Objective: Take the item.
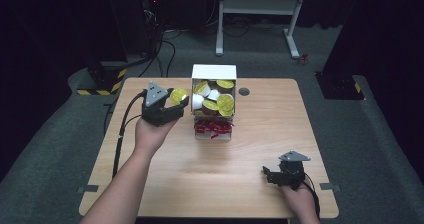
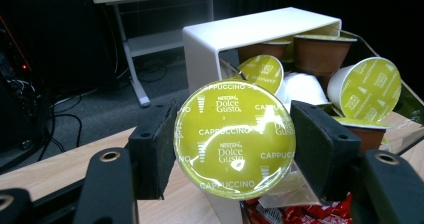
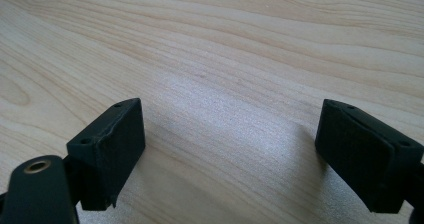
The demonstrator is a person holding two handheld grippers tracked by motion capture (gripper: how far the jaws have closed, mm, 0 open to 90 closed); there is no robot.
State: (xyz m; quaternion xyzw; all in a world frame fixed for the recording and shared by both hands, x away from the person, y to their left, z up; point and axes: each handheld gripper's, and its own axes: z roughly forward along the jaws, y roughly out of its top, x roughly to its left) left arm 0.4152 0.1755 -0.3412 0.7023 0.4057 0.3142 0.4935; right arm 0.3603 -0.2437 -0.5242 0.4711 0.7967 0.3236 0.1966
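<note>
The left gripper (image 2: 235, 144) is seen in its own view with both jaws pressed against the rim of a coffee capsule (image 2: 235, 140), whose yellow-green foil lid, printed CAPPUCCINO, is turned toward the camera. In the high view the same gripper (image 1: 176, 103) is held above the table (image 1: 225, 184), just left of a white box (image 1: 214, 73), with the capsule (image 1: 178, 96) pinched beside the box and clear of the wood.

The box is open toward the person and is packed with more capsules (image 1: 216, 98). From the left gripper view, three green foil lids can be counted inside it, one facing the camera (image 2: 261, 72), one at the right (image 2: 369, 90) and one lying flat under it, along with two brown cups (image 2: 320, 51) at the back and one white cup (image 2: 304, 88); the far side of the box is hidden, so a full count cannot be given. Red wrappers (image 1: 213, 127) are heaped in the front part of the box; their number cannot be told.

The right gripper (image 1: 278, 176) is held low over the near right part of the table, well apart from the box. In its own view the jaws (image 3: 235, 156) are spread wide, with bare wood between them.
</note>
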